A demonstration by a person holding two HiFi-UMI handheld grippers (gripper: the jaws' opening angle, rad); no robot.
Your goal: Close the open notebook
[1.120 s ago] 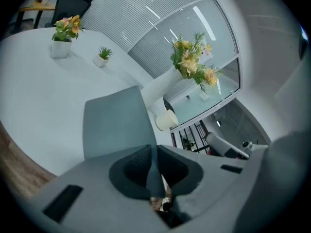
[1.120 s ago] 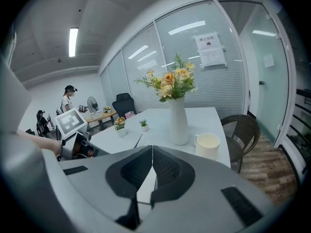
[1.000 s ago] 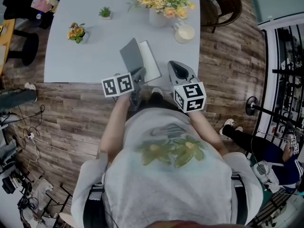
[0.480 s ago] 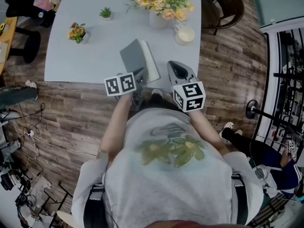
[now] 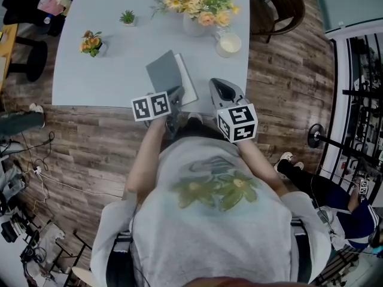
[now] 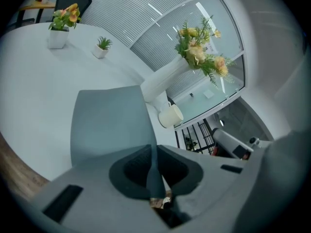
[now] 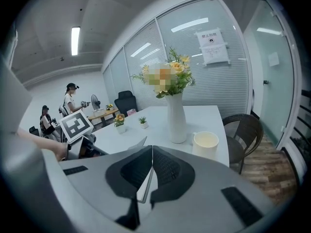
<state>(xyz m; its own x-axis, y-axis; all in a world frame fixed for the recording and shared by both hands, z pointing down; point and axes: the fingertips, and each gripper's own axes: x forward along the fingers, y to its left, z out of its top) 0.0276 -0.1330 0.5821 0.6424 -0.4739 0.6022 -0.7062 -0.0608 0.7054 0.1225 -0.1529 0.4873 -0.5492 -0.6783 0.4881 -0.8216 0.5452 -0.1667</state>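
Note:
The notebook point(image 5: 169, 76) lies near the front edge of the pale table point(image 5: 102, 82). Its grey cover point(image 5: 161, 70) stands raised over the white pages point(image 5: 187, 81). My left gripper point(image 5: 175, 92) is at the cover's near edge. In the left gripper view the cover point(image 6: 109, 125) fills the middle, and its thin edge runs between the jaws of the left gripper point(image 6: 154, 152), which is shut on it. My right gripper point(image 5: 222, 87) hovers just right of the notebook. In the right gripper view, the tips of the right gripper point(image 7: 152, 149) meet with nothing held.
A white vase of flowers point(image 5: 194, 23) and a cream mug point(image 5: 228, 43) stand behind the notebook. Two small potted plants point(image 5: 127, 18) point(image 5: 91, 43) sit at the far left. A wicker chair point(image 5: 281, 2) stands at the table's right. People point(image 7: 73, 98) stand far off.
My left gripper has edged a little to the right with the cover in it. The right gripper has kept still.

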